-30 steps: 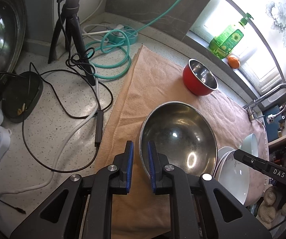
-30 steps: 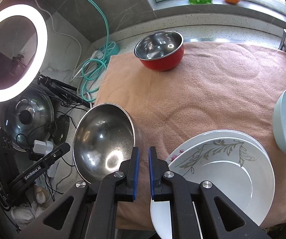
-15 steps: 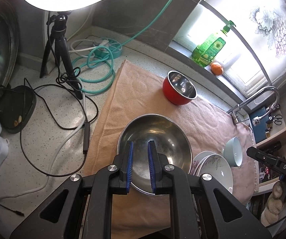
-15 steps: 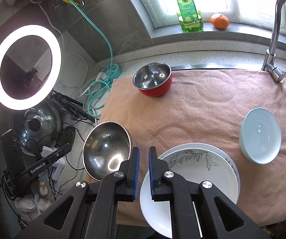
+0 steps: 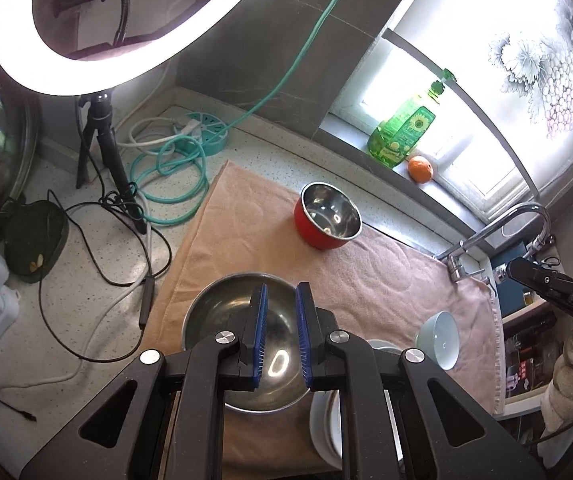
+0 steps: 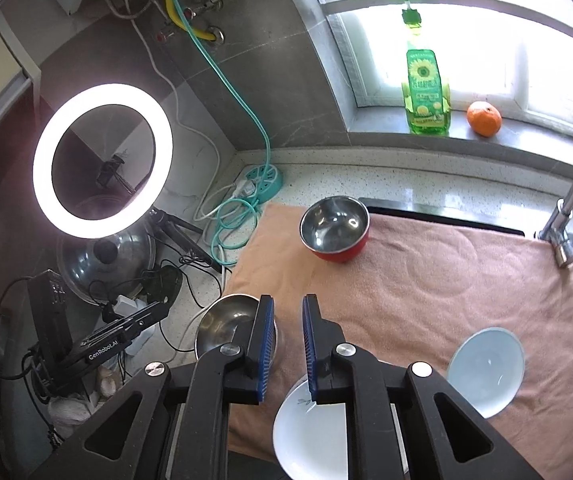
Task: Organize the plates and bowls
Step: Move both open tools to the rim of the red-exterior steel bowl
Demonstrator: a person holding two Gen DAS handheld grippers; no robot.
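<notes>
both grippers hung above the towel [image 6: 466, 280], nothing held. left gripper [image 5: 280, 336]: fingers nearly together, narrow empty gap. right gripper [image 6: 288, 344]: fingers had just been easing apart, gap narrow, nothing between them.

key relation: the big steel bowl [image 5: 222, 320] lay straight below the left fingers, at 12 o'clock in the left wrist view; in the right wrist view the same bowl [image 6: 226, 320] sat at 10 o'clock of the right fingers, so the left hand was judged nearer. the white plates [image 6: 314, 432] sat directly under the right fingers at 6 o'clock, so right hand nearer there. pale blue bowl [image 6: 486, 368] at 3 o'clock of the right fingers, red bowl [image 6: 336, 232] at 12, well apart.

all pieces round, no long axis; approach by rim. steel: smooth, glossy, thin rim. plates: glazed, leaf print, stacked. red bowl: steel inside. towel: soft terry, likely grips bases.
</notes>
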